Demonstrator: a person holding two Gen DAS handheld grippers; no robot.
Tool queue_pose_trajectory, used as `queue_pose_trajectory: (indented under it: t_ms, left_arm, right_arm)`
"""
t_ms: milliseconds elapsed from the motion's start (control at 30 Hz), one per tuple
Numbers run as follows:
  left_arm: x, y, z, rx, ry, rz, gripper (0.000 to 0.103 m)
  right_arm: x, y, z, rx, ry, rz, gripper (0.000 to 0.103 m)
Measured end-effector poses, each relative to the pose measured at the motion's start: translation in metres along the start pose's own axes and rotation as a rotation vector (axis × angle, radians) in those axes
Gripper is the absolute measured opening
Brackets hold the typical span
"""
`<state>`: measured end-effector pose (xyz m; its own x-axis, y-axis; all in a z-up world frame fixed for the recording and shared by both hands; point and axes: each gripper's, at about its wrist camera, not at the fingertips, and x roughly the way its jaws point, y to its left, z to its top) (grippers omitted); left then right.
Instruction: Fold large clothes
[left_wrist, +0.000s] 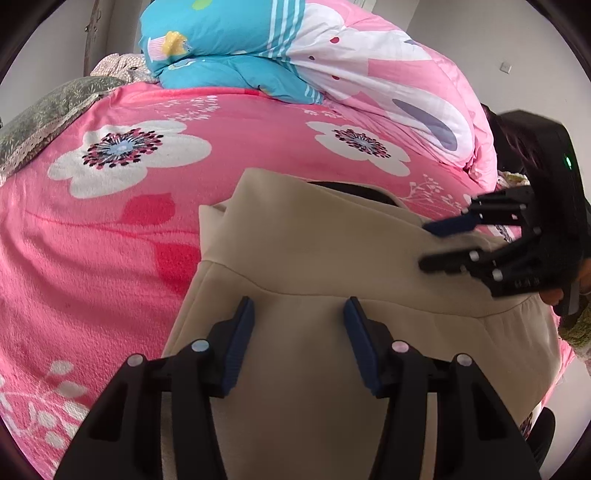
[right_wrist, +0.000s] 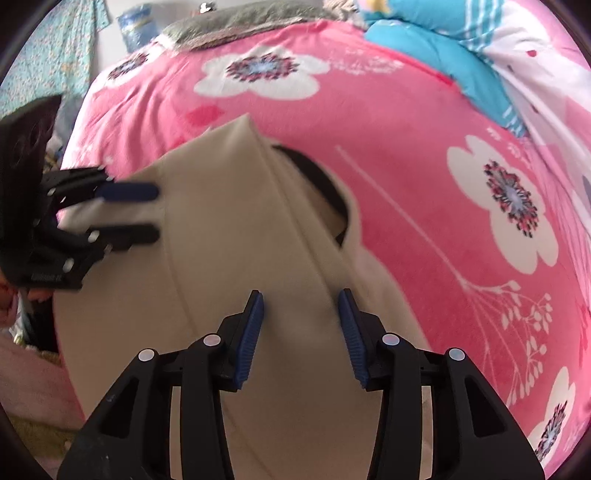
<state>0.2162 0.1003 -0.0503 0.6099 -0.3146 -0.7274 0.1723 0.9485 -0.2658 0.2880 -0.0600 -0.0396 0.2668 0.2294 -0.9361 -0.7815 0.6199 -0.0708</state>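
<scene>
Beige garment (left_wrist: 325, 258) lies on the pink flowered bed cover (left_wrist: 110, 229), its dark-lined collar toward the quilt pile (left_wrist: 295, 55). Left tongs (left_wrist: 298, 306) and right tongs (right_wrist: 301, 299) — both part-open over the garment, gripping nothing visible.

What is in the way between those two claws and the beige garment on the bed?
Nothing visible. The left gripper and the right gripper both sit directly over the beige garment, jaws apart. The quilts lie farther back on the pink blanket.
</scene>
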Motion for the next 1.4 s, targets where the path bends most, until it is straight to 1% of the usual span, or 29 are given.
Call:
queue_pose_trajectory:
  t_ms: [33, 67, 133, 167, 200, 300, 400, 467, 533, 600, 667, 700, 733, 800, 833, 900, 933, 967, 1000, 1067, 1100, 1167, 1267, 1300, 1333, 1367, 1400]
  left_arm:
    - [0.0, 0.001, 0.0, -0.004, -0.001, -0.001, 0.05]
    - [0.001, 0.001, 0.0, -0.006, -0.001, -0.002, 0.05]
    - [0.0, 0.001, 0.0, -0.014, -0.005, -0.004, 0.049]
    - [-0.001, 0.001, 0.001, -0.019, -0.007, -0.005, 0.048]
    - [-0.003, 0.002, 0.003, -0.029, -0.011, -0.01, 0.048]
    - [-0.012, 0.005, 0.012, -0.05, -0.044, -0.018, 0.048]
    - [-0.018, 0.004, 0.023, -0.047, -0.072, -0.019, 0.048]
    - [-0.015, 0.003, 0.028, -0.031, -0.071, -0.002, 0.048]
    - [-0.003, 0.003, 0.028, -0.023, -0.039, 0.027, 0.048]
    - [0.007, 0.006, 0.025, -0.034, -0.002, 0.047, 0.048]
    - [0.016, 0.009, 0.021, -0.034, 0.017, 0.062, 0.047]
    - [0.018, 0.008, 0.02, -0.026, 0.018, 0.071, 0.047]
    - [0.019, 0.006, 0.019, -0.013, 0.017, 0.084, 0.047]
    - [0.019, 0.004, 0.019, 0.003, 0.017, 0.1, 0.047]
    - [0.02, 0.003, 0.019, 0.007, 0.017, 0.103, 0.047]
    - [0.021, 0.004, 0.018, 0.004, 0.018, 0.102, 0.047]
    - [0.02, 0.005, 0.018, 0.002, 0.018, 0.102, 0.047]
    - [0.021, 0.004, 0.018, 0.004, 0.018, 0.104, 0.047]
    - [0.021, 0.004, 0.018, 0.006, 0.018, 0.108, 0.047]
    - [0.021, 0.002, 0.018, 0.012, 0.018, 0.116, 0.047]
    - [0.021, 0.002, 0.018, 0.014, 0.019, 0.121, 0.047]
    - [0.022, 0.001, 0.018, 0.017, 0.02, 0.128, 0.047]
    - [0.023, 0.0, 0.018, 0.025, 0.02, 0.138, 0.047]
    - [0.023, -0.001, 0.018, 0.027, 0.021, 0.142, 0.047]
    - [0.024, -0.002, 0.018, 0.029, 0.023, 0.146, 0.047]
    - [0.024, -0.002, 0.018, 0.032, 0.024, 0.151, 0.047]
    - [0.025, -0.003, 0.018, 0.036, 0.025, 0.155, 0.047]
  right_arm:
    - [0.001, 0.003, -0.001, -0.015, 0.008, -0.01, 0.042]
    - [0.003, 0.006, -0.001, -0.024, 0.017, -0.024, 0.039]
    - [0.005, 0.008, 0.0, -0.018, 0.028, -0.032, 0.029]
    - [0.003, 0.01, 0.002, -0.017, 0.025, -0.038, 0.016]
    - [-0.005, 0.014, 0.005, -0.017, 0.006, -0.068, 0.007]
    - [-0.029, 0.021, 0.01, -0.017, -0.068, -0.149, 0.006]
    - [-0.04, 0.017, 0.014, 0.001, -0.105, -0.167, 0.006]
    - [-0.034, 0.012, 0.017, 0.01, -0.102, -0.175, 0.006]
    - [-0.018, 0.005, 0.02, 0.02, -0.079, -0.168, 0.006]
    - [0.009, 0.003, 0.017, 0.015, -0.036, -0.171, 0.007]
    - [0.02, 0.005, 0.015, 0.001, -0.02, -0.184, 0.007]
    - [0.016, 0.004, 0.014, 0.014, -0.033, -0.177, 0.009]
    - [0.009, 0.001, 0.013, 0.035, -0.044, -0.166, 0.013]
    - [-0.013, -0.009, 0.006, 0.105, -0.076, -0.188, 0.055]
    - [-0.037, -0.019, -0.005, 0.149, -0.128, -0.21, 0.058]
    - [-0.076, -0.037, -0.029, 0.241, -0.186, -0.205, 0.059]
    - [-0.092, -0.044, -0.042, 0.284, -0.207, -0.211, 0.061]
    - [-0.114, -0.053, -0.063, 0.339, -0.242, -0.226, 0.065]
    - [-0.13, -0.06, -0.083, 0.375, -0.263, -0.247, 0.065]
    - [-0.149, -0.066, -0.119, 0.421, -0.264, -0.302, 0.068]
    - [-0.153, -0.07, -0.14, 0.452, -0.256, -0.321, 0.069]
    - [-0.15, -0.078, -0.174, 0.523, -0.227, -0.32, 0.07]
    - [-0.13, -0.095, -0.221, 0.661, -0.166, -0.313, 0.069]
    - [-0.126, -0.098, -0.23, 0.694, -0.165, -0.305, 0.069]
    - [-0.12, -0.105, -0.242, 0.747, -0.178, -0.273, 0.069]
    - [-0.116, -0.11, -0.249, 0.79, -0.195, -0.239, 0.064]
    - [-0.112, -0.116, -0.254, 0.827, -0.209, -0.206, 0.051]
